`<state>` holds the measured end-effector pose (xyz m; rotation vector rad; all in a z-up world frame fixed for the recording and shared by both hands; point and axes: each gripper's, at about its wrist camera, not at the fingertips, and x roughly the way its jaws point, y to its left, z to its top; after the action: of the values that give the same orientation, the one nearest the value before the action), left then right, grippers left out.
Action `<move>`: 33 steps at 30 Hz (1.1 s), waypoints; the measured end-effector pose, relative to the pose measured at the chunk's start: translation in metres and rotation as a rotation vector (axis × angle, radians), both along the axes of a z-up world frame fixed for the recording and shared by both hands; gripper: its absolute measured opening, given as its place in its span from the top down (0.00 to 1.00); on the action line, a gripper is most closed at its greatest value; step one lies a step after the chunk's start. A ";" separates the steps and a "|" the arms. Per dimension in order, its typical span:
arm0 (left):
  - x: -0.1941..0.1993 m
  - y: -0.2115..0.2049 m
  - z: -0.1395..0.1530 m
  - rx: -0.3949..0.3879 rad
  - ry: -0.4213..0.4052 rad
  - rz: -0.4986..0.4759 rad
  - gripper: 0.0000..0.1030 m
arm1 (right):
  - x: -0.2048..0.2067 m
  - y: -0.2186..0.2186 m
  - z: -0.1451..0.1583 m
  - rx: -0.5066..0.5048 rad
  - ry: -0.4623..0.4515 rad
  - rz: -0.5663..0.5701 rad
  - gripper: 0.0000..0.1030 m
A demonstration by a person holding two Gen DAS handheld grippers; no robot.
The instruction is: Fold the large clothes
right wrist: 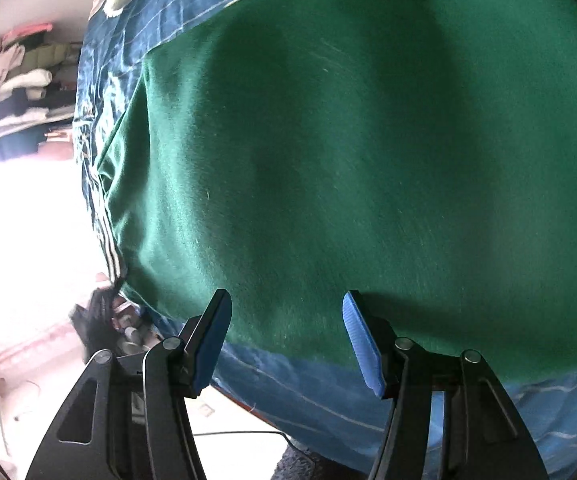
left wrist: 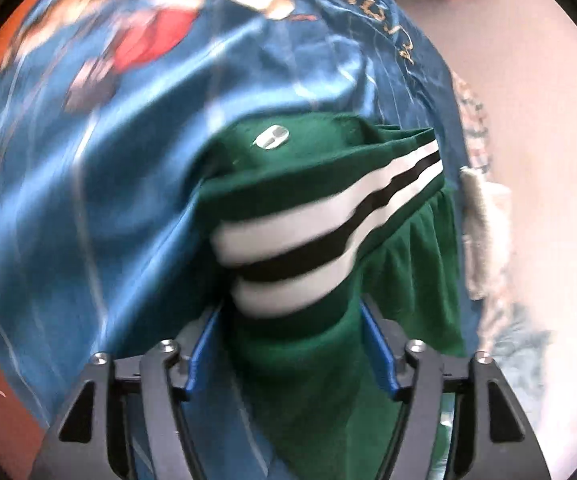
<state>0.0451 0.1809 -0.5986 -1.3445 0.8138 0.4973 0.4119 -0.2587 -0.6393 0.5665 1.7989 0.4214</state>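
Observation:
A green garment (left wrist: 312,160) with white and black sleeve stripes (left wrist: 328,216) lies on a blue printed bedspread (left wrist: 108,180). In the left wrist view its striped sleeve rises in a bunch into my left gripper (left wrist: 290,308) and fills the gap between the blue pads (left wrist: 380,344). The cloth hides whether the pads press on it. In the right wrist view the garment's plain green body (right wrist: 368,140) is spread flat. My right gripper (right wrist: 287,294) hovers open over its near hem, with nothing between the fingers.
The bedspread's near edge (right wrist: 288,380) hangs just below the hem. A cream cloth (left wrist: 484,220) lies at the bed's edge beside the pale floor. Hanging clothes (right wrist: 16,92), a dark bag (right wrist: 96,328) and a floor cable (right wrist: 240,434) are at the left.

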 end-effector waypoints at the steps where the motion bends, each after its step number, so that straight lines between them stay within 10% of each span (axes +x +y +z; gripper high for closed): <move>1: -0.001 0.000 -0.004 -0.012 -0.022 0.010 0.38 | -0.002 -0.003 -0.001 0.005 0.004 -0.003 0.42; 11: 0.070 0.013 -0.005 0.158 0.046 0.072 0.33 | 0.010 0.006 -0.017 -0.001 -0.008 0.009 0.41; 14: 0.096 0.011 0.006 0.228 0.059 0.045 0.66 | 0.013 0.009 -0.020 -0.006 -0.007 0.001 0.41; 17: 0.109 0.015 0.026 0.263 0.044 0.051 0.69 | 0.017 0.014 -0.016 -0.014 -0.013 0.005 0.41; 29: 0.047 0.089 0.066 0.258 0.029 0.090 0.70 | 0.087 0.123 0.017 0.056 -0.139 0.039 0.41; 33: 0.041 0.099 0.042 0.216 0.010 0.071 0.67 | 0.110 0.195 -0.012 -0.171 -0.151 0.182 0.42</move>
<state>0.0863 0.2803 -0.5570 -1.1743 0.7007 0.6298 0.5214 -0.0632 -0.6512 0.2460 1.7263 0.4177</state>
